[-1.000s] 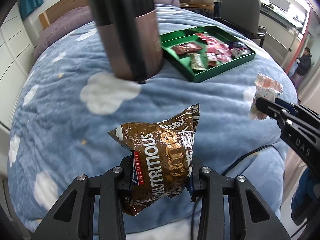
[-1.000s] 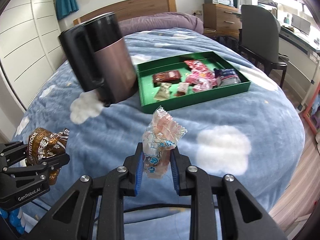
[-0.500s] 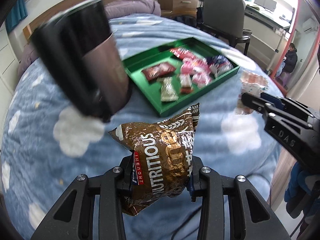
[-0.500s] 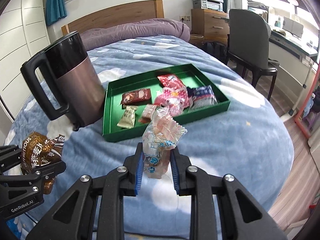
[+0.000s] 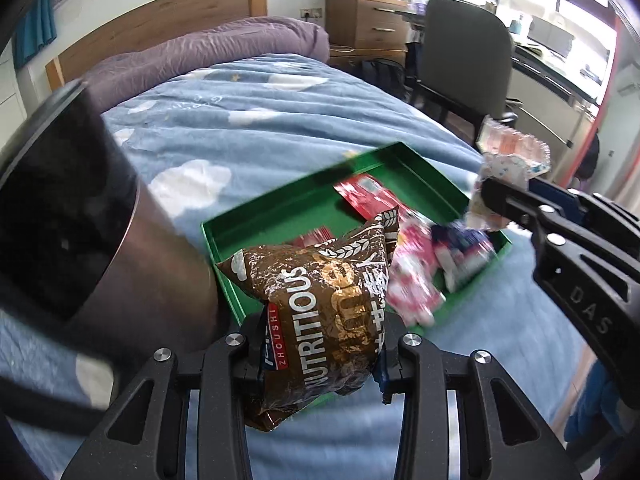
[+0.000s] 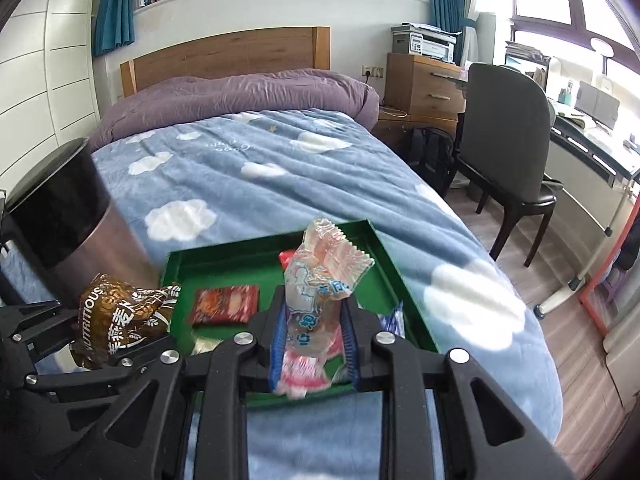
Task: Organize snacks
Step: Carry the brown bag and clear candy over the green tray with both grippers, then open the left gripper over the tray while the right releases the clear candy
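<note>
The left tool (image 5: 320, 354) is clamped on a brown snack bag (image 5: 320, 312) printed with the word NUTRITIOUS, its pads pressing the lower part of the bag while the crinkled top stands up above them. The right tool (image 6: 314, 344) is closed tight on a clear pink-and-white wrapped snack (image 6: 320, 280), whose serrated upper edge fans out over the blue-lined pads.

Both tools hang over the near edge of a green tray (image 6: 224, 258) that lies on the bed (image 6: 248, 172), on a blue cover patterned with white clouds. In the right wrist view the brown bag sits at the tray's left front corner and the pink snack is above the tray's front middle. Inside the tray lie a dark red packet (image 6: 224, 304) on the left and several pink, red and blue-wrapped snacks (image 5: 440, 264) toward the right, blurred in the left wrist view.

A tall black and bronze kettle (image 6: 76, 220) stands on the bed just left of the tray.
</note>
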Demonstrator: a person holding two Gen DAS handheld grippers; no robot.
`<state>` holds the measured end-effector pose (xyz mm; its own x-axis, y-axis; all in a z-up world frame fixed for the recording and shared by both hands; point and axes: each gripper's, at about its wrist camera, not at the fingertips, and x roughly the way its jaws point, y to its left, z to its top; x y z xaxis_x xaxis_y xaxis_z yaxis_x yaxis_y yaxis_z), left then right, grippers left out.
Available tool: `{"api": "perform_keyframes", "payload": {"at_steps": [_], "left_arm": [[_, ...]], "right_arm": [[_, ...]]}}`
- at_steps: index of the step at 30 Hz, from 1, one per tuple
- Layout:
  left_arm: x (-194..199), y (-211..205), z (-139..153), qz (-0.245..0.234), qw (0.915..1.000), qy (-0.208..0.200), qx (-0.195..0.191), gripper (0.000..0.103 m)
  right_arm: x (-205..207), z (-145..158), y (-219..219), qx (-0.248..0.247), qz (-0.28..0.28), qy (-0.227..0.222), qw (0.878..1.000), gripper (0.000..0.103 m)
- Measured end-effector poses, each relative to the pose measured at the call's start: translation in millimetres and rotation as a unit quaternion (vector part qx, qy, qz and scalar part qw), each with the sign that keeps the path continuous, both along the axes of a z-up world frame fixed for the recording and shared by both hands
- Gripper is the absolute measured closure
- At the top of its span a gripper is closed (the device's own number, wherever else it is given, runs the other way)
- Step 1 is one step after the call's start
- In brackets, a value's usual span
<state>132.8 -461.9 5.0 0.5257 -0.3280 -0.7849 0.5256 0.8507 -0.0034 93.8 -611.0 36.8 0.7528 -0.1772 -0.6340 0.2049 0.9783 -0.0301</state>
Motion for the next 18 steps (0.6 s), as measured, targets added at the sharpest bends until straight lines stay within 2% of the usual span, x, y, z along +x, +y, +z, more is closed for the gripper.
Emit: {"api": "perform_keyframes", "payload": {"at_steps": [9,18], "left_arm": [[37.8,-19.7,-43.6,0.002,0.9997,-0.004,0.024,0.07],[45.4,-28.5,-73.0,-0.008,0.9992,0.007,0.038,0.07]], "right_arm": [[58.5,-39.5,-19.3,-0.003,-0.004,0.027,1.0,0.1],[86.2,-86.5,-25.4,-0.011,-0.001,0.071,0.997,0.1]]}}
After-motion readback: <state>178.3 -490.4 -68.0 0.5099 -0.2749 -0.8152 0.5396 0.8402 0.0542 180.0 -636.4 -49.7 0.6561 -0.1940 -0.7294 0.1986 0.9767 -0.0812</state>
